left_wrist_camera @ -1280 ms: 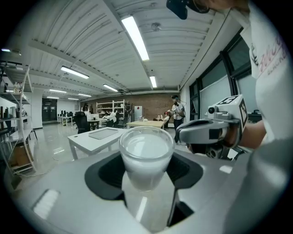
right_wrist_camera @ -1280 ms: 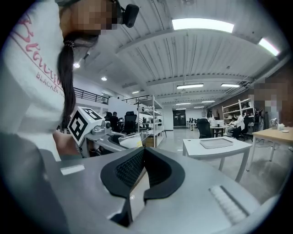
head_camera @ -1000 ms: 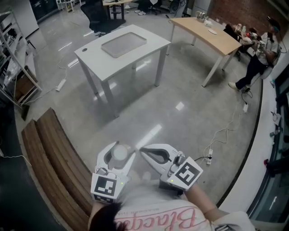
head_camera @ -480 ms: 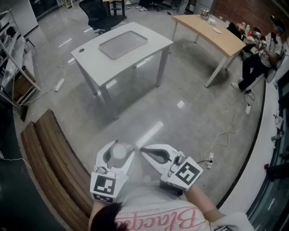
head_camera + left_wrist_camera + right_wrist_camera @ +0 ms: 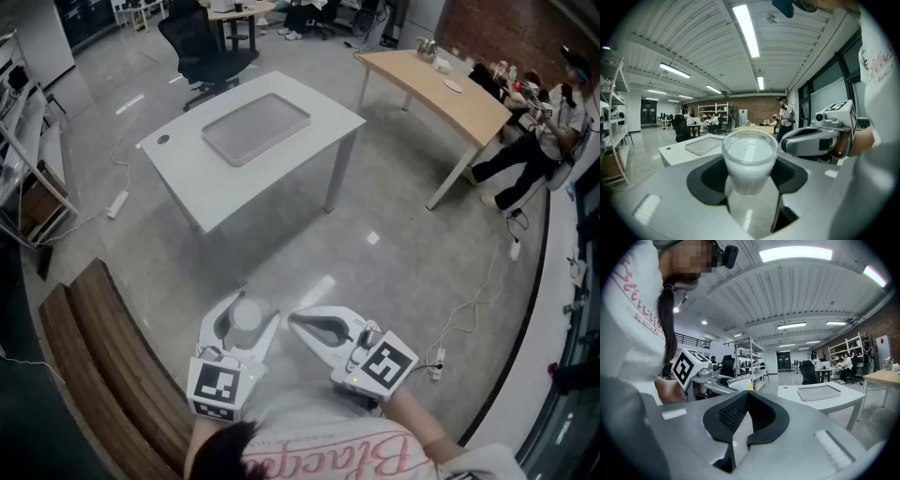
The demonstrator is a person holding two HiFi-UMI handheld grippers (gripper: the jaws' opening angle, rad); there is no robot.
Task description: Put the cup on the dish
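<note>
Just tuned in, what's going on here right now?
A person stands on the open floor with a gripper in each hand. The left gripper is shut on a frosted cup, held upright. The right gripper has its jaws together with nothing between them. The grey dish lies on the white table ahead, apart from the person, and the cup is not yet on it.

left gripper [image 5: 749,180] clamping frosted cup [image 5: 749,159], white table [image 5: 682,151] beyond
</note>
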